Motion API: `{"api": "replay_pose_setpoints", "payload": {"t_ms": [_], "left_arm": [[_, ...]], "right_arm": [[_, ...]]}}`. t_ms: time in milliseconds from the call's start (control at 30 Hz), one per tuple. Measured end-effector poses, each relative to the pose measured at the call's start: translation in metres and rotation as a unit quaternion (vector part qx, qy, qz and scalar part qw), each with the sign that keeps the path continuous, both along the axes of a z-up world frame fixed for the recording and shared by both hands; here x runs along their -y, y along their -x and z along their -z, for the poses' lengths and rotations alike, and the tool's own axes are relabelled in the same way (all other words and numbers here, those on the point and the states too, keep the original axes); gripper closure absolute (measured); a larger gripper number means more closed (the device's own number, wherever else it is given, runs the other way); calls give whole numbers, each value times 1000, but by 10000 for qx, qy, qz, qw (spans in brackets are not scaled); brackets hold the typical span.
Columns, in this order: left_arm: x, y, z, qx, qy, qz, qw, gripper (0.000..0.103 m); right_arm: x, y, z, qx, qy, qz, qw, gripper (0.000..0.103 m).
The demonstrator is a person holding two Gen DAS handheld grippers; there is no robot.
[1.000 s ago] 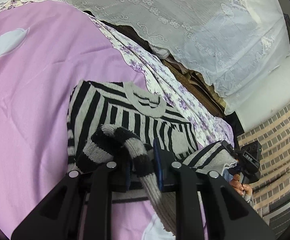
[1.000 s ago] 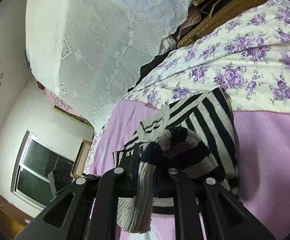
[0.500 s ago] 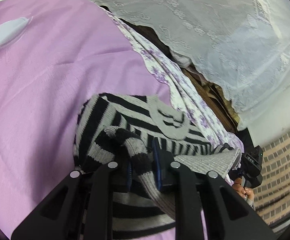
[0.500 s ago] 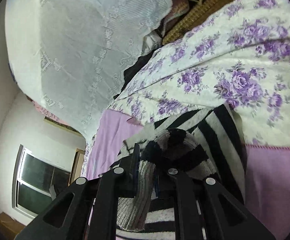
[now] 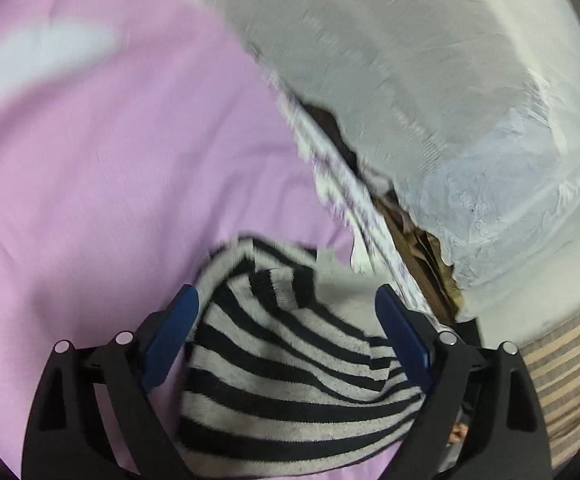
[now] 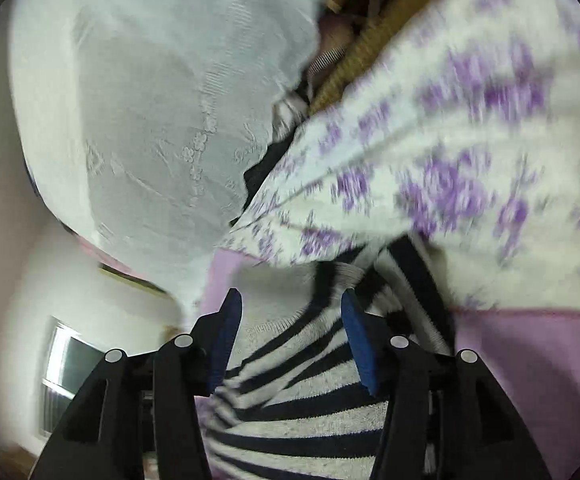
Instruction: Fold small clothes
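Where both tools pinched a bunched sleeve a moment ago, now spread apart and gripping nothing; left tool [image 5: 286, 300] standing wide, its jaws just opened, with the striped sweater [image 5: 290, 364] lying slack between the blue pads [image 5: 172, 336] but pressed by neither; right tool [image 6: 290, 308] about half spread, also just opened, again with knit between the pads and no pinch on it. Sleeve [image 5: 282, 288] now dropped across the body of the garment, resting on top as a folded-in flap; sweater itself flat on the pink bed sheet [image 5: 98, 168], close under both tools, its far edge near the floral cover [image 6: 449, 168]. Reads as one fold just laid down and released: probably the sleeves brought inward, with the lengthwise fold of the body likely not yet made.

From the left wrist: plain view of the sleeve cuff lying over the stripes, a broad stretch of pink sheet, the white lace curtain [image 5: 429, 80], and a sliver of the person's hand low on the right. From the right wrist: none of that cuff clearly, much motion blur, but the purple-flowered cover at close range, a window [image 6: 66, 376] low on the left, and the sweater's grey collar area, too smeared to make out well.
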State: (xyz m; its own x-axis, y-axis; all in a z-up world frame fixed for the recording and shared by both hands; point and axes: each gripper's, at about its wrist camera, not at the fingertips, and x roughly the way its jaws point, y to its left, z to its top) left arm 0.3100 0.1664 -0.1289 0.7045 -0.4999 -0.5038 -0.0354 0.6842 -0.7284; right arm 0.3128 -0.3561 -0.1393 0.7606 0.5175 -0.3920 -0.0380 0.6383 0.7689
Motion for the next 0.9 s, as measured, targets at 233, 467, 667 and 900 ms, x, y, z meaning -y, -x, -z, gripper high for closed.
{"api": "replay_pose_setpoints", "payload": {"t_ms": [233, 467, 667, 900], "left_arm": [[62, -15, -16, -158, -1324, 578, 9894, 16], [144, -57, 12, -596, -2816, 828, 9541, 15], [148, -61, 27, -439, -3688, 282, 9281, 14], [135, -45, 13, -291, -3307, 232, 9430, 16]], "right_arm": [[-78, 3, -37, 496, 1582, -538, 9847, 54], [-158, -43, 10, -429, 2904, -1426, 9453, 61], [-92, -69, 38, -860, 1884, -949, 9737, 103], [-105, -31, 4, -109, 2508, -714, 9653, 97]]}}
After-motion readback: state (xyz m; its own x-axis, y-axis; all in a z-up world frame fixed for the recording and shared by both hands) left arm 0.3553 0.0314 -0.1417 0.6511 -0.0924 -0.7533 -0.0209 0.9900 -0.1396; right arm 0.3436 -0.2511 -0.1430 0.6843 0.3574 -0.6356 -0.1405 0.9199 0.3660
